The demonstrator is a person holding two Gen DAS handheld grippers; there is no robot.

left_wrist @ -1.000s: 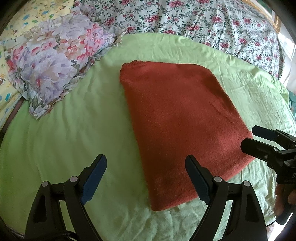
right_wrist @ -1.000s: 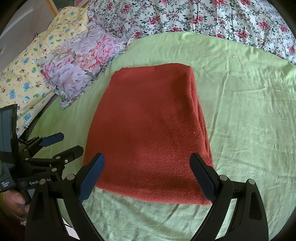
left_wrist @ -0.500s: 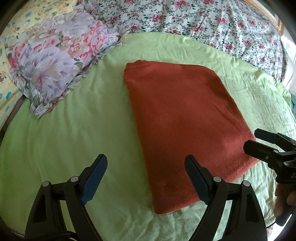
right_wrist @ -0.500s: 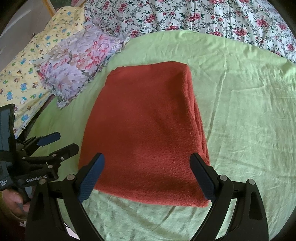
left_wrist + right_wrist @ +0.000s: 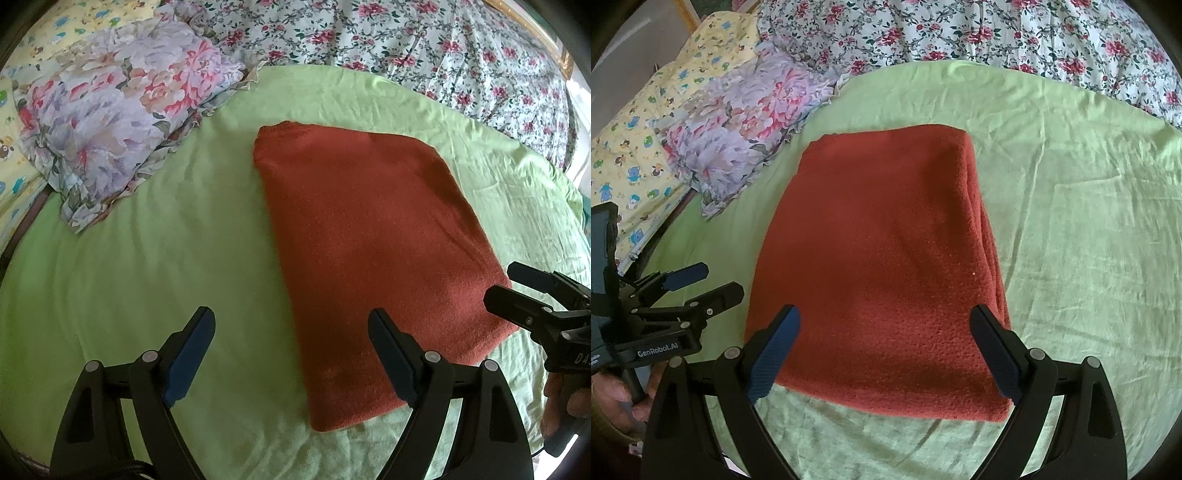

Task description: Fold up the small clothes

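Note:
A rust-red knit garment (image 5: 373,251) lies folded into a neat rectangle on the green sheet (image 5: 147,258); it also fills the middle of the right wrist view (image 5: 882,266). My left gripper (image 5: 291,354) is open and empty, hovering over the garment's near left edge. My right gripper (image 5: 884,350) is open and empty, just above the garment's near edge. Each gripper also shows in the other's view: the right one (image 5: 517,291) at the garment's right corner, the left one (image 5: 701,284) left of the garment.
A floral pillow (image 5: 122,110) lies at the back left on a yellow printed sheet (image 5: 635,147). A rose-patterned quilt (image 5: 406,48) runs along the back. The green sheet spreads wide around the garment on both sides.
Both grippers have drifted slightly, so the garment sits a little further right in the left view and closer in the right view. The garment lies the same; both stay open.

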